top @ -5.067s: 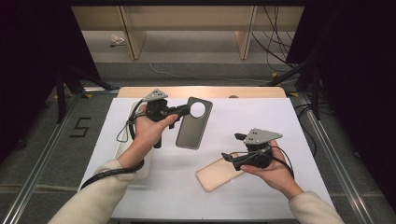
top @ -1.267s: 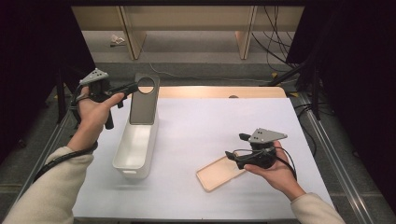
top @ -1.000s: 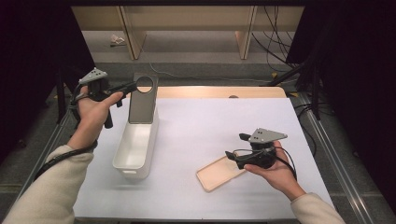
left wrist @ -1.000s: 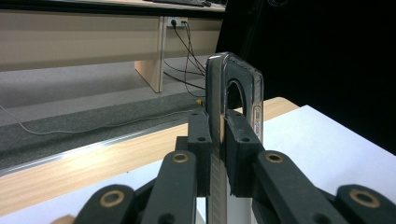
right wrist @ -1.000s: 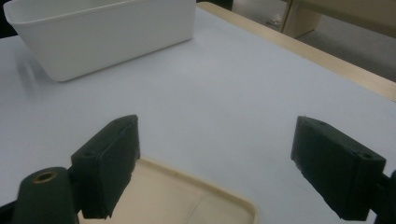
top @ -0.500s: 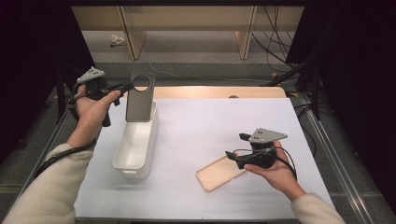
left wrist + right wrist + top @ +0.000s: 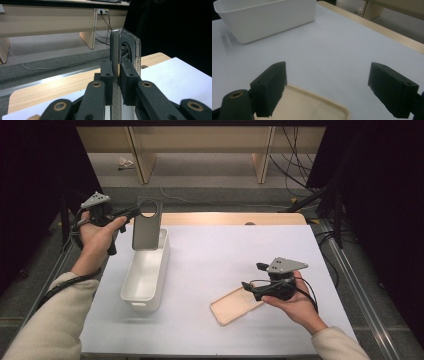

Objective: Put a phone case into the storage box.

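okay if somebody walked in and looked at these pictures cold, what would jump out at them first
Most striking is the dark phone case with a round cutout, held upright by the left gripper over the far end of the white bin at the table's left. At the near right, the right gripper hangs open over one end of a beige phone case lying flat on the white table.

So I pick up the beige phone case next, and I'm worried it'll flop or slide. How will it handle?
The beige phone case looks thin and shallow, so probably light and somewhat bendy. It lies flat on the smooth white table cover, so a push would likely slide it. Its raised rim gives the open right gripper an edge to pinch.
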A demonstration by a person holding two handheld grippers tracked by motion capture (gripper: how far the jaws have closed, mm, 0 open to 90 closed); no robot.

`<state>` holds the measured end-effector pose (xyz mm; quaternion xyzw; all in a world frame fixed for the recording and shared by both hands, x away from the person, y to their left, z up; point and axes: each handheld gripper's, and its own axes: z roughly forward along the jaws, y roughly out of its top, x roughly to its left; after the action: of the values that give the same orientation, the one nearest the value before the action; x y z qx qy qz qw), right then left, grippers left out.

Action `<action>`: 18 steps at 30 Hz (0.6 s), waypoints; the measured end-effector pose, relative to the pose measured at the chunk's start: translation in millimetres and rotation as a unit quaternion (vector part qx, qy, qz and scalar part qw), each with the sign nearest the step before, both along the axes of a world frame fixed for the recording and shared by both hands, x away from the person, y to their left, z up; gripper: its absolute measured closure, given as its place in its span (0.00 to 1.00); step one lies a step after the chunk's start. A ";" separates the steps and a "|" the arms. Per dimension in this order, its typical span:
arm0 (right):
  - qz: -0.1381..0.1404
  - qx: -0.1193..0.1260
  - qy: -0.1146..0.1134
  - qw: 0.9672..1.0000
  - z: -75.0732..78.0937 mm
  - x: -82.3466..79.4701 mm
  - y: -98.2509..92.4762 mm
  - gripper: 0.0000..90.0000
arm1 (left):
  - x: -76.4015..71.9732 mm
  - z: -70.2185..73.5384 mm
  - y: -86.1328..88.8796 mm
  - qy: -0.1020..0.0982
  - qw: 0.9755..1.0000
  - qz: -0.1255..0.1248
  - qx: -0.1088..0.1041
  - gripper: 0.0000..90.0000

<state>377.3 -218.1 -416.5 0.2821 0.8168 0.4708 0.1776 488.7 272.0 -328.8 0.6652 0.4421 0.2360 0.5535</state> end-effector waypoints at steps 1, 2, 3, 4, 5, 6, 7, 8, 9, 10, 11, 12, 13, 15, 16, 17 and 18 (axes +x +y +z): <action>0.000 0.000 0.000 1.000 0.0 0.0 0.0 0.18 | 0.4 -0.2 0.3 0.000 1.000 0.000 0.000 0.91; 0.000 0.001 0.000 1.000 -0.1 0.0 0.1 0.18 | 0.9 -0.6 0.4 0.001 1.000 0.002 -0.001 0.91; 0.000 0.001 0.000 1.000 -0.1 0.1 0.0 0.18 | 1.6 -1.1 0.5 0.001 1.000 0.001 -0.001 0.91; -0.001 0.000 0.000 1.000 -0.2 0.2 -0.1 0.18 | 2.0 -1.6 0.4 0.002 1.000 0.002 -0.001 0.91; -0.001 0.001 0.001 1.000 -0.2 0.2 -0.3 0.18 | 2.5 -2.1 0.5 0.003 1.000 0.002 0.000 0.91; -0.001 0.001 0.000 1.000 -0.1 0.3 -0.5 0.18 | 3.1 -2.8 0.3 0.003 1.000 0.004 -0.001 0.91; -0.002 0.002 0.000 1.000 0.1 0.3 -0.7 0.18 | 3.7 -3.3 0.3 0.004 1.000 0.004 0.000 0.91; -0.002 0.002 0.000 1.000 0.1 0.4 -0.8 0.18 | 4.1 -3.6 0.2 0.005 1.000 0.004 0.000 0.91; -0.002 0.002 0.000 1.000 0.2 0.4 -0.9 0.18 | 4.7 -3.9 0.0 0.005 1.000 0.005 0.000 0.91; -0.002 0.002 0.000 1.000 0.1 0.4 -0.9 0.18 | 5.0 -4.1 -0.1 0.005 1.000 0.005 0.001 0.91; -0.002 0.002 0.000 1.000 0.0 0.3 -0.8 0.18 | 5.3 -4.2 -0.3 0.006 1.000 0.005 0.001 0.91; -0.002 0.002 0.001 1.000 0.0 0.2 -0.8 0.18 | 5.6 -4.3 -0.5 0.006 1.000 0.005 0.001 0.91; -0.002 0.002 0.000 1.000 0.0 0.2 -0.7 0.18 | 5.9 -4.4 -0.7 0.006 1.000 0.005 0.001 0.91; -0.002 0.002 0.000 1.000 0.2 0.2 -0.7 0.18 | 6.7 -4.3 -0.9 0.006 1.000 0.006 0.001 0.91; -0.001 0.001 0.001 1.000 0.3 0.2 -0.8 0.18 | 7.1 -4.2 -0.9 0.006 1.000 0.006 0.000 0.91; -0.001 0.001 0.000 1.000 0.4 0.2 -0.9 0.18 | 7.6 -4.1 -0.9 0.006 1.000 0.007 0.000 0.91; -0.002 0.001 0.001 1.000 0.4 0.1 -0.9 0.18 | 8.0 -4.0 -0.8 0.007 1.000 0.007 -0.001 0.91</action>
<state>377.4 -219.0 -416.1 0.2840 0.8158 0.4714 0.1776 496.6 271.2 -332.8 0.6632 0.4507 0.2354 0.5493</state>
